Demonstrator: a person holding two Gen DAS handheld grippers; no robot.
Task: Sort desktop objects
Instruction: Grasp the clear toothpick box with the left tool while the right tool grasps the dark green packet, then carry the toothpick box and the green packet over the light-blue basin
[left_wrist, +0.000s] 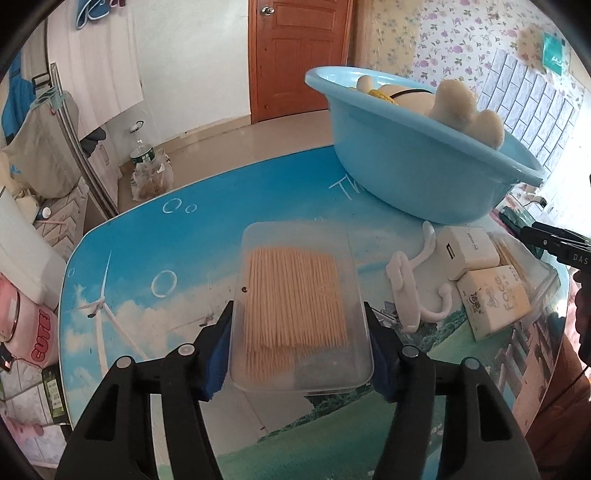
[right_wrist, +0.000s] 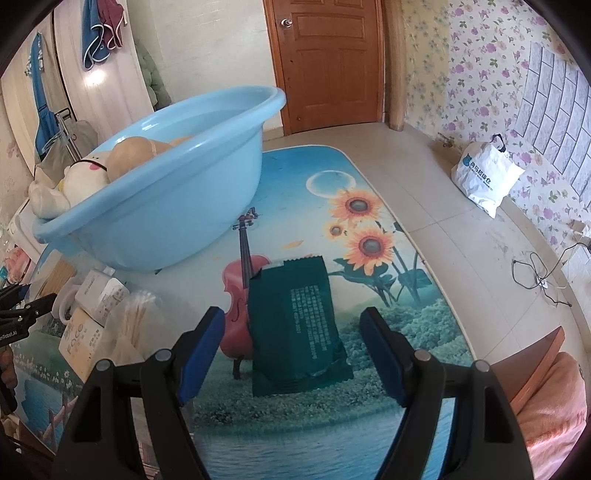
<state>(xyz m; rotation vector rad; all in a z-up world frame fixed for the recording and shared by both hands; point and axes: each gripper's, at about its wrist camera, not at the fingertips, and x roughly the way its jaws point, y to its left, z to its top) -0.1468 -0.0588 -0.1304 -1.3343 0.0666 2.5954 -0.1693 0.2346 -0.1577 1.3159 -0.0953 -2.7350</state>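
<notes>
A clear plastic box of toothpicks (left_wrist: 295, 295) lies on the picture-printed table (left_wrist: 147, 251). My left gripper (left_wrist: 298, 317) is shut on it, the blue pads against its two long sides near its close end. In the right wrist view a dark green foil packet (right_wrist: 295, 332) lies flat on the table (right_wrist: 373, 373). My right gripper (right_wrist: 293, 321) straddles the packet, open, with a gap on each side. A light blue basin (left_wrist: 413, 162) at the back of the table holds a plush toy (left_wrist: 465, 107).
A white hook (left_wrist: 406, 295), a white charger (left_wrist: 467, 251) and a tissue pack (left_wrist: 495, 299) lie right of the toothpick box, below the basin (right_wrist: 159, 199). The same pile shows left of the packet, with a toothpick bag (right_wrist: 136, 325). The floor holds a white bag (right_wrist: 484, 181) and cables (right_wrist: 535, 273).
</notes>
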